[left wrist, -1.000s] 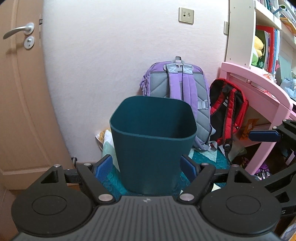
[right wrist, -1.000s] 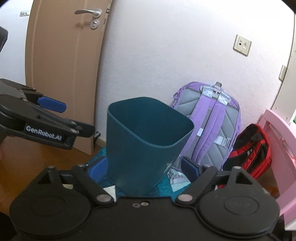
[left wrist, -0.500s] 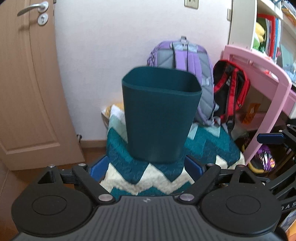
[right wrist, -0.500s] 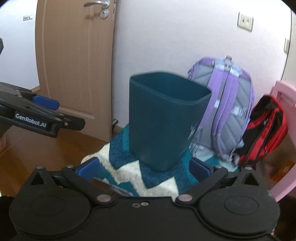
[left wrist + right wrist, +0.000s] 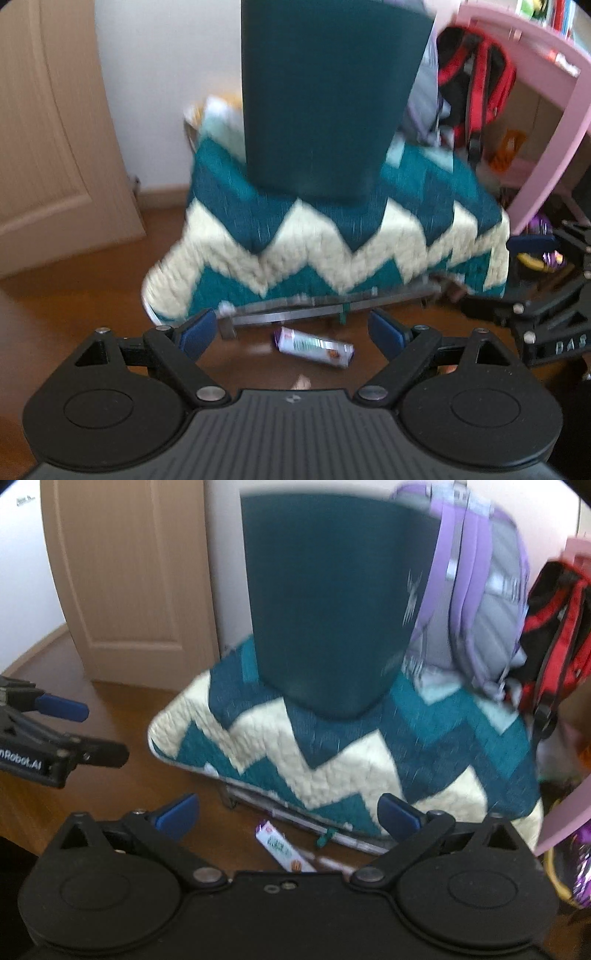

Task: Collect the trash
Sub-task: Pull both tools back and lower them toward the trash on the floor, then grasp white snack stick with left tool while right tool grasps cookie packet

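snack wrapper (image 5: 314, 346) is seen on floor before zigzag quilt (image 5: 332, 251); teal bin (image 5: 325, 96) is set upon quilt; left gripper (image 5: 293, 332) and right gripper (image 5: 288, 814) are held wide open, empty.

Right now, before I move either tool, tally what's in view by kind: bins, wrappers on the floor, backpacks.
Bins: 1, the teal bin on the quilt
Floor wrappers: 1, the white snack wrapper
Backpacks: 2, purple backpack, red backpack
Total: 4
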Action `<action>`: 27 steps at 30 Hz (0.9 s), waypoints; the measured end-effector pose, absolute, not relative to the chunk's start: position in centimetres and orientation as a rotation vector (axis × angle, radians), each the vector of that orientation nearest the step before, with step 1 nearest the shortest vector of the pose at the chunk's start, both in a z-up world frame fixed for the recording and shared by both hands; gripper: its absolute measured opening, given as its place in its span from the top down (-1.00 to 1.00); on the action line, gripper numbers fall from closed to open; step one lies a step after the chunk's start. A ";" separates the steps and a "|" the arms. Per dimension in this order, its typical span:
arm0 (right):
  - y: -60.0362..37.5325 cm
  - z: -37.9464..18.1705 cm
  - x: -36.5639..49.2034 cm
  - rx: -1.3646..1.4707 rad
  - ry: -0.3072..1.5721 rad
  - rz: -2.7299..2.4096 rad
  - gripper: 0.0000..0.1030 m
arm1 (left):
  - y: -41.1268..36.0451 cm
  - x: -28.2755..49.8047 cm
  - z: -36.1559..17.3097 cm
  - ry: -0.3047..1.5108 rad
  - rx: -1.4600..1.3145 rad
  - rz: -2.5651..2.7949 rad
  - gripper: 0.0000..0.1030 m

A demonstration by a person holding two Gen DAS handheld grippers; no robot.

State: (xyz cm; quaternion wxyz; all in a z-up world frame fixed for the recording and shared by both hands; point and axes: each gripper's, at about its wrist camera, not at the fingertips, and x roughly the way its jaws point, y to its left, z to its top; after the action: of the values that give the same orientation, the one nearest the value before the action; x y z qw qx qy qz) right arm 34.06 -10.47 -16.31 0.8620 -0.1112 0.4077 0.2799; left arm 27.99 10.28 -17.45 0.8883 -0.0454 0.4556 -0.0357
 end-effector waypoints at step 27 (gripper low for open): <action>-4.5 -45.5 45.0 -0.326 1.271 0.610 -0.94 | 8.7 36.0 -47.8 1.401 0.079 -0.265 -0.74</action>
State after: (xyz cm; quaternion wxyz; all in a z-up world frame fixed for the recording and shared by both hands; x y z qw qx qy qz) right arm 44.95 -4.48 -45.53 0.7496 -0.1491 0.5813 0.2790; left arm 36.03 8.73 -47.84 0.7557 0.0364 0.6425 -0.1214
